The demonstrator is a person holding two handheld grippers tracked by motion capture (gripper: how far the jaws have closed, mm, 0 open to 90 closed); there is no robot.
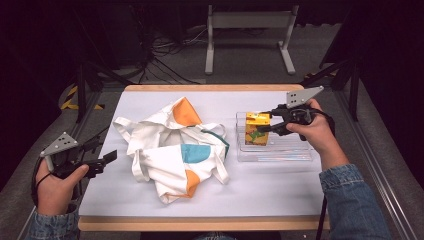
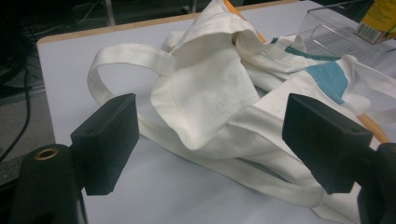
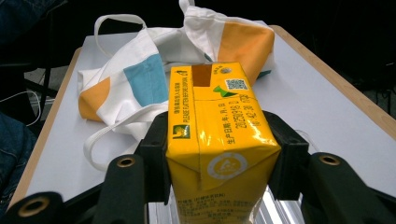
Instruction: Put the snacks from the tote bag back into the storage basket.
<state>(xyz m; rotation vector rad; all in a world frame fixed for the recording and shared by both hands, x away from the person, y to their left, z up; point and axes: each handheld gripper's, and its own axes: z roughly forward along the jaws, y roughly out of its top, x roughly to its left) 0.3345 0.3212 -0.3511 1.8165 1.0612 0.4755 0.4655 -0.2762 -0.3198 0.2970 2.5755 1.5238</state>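
Take the tote bag (image 1: 177, 150) as your landmark: it lies crumpled in the middle of the counter (image 1: 280, 190), mouth half folded over, straps trailing toward you and toward the far left corner. Before the carton goes anywhere near it, you need that mouth open. Your left hand-held gripper (image 1: 107, 159) sits just left of the bag with its jaws spread wide and nothing between them; in the left gripper view the bag's upper hem (image 2: 187, 130) lies straight ahead, so take one layer of that hem only, not the strap (image 2: 135, 56) beside it, and lift it to make an opening.

Right of the bag stands the clear plastic tray (image 1: 295, 150). Your right hand-held gripper (image 1: 265, 121) is pinching the yellow drink carton (image 3: 217, 135) by its two side faces near the top, with the carton upright in the tray. Keep the squeeze light; the foil skin looks slippery and the box will dent. Raise it straight up to clear the tray's wall before swinging left, and mind the loose strap (image 1: 220, 172) lying between tray and bag.
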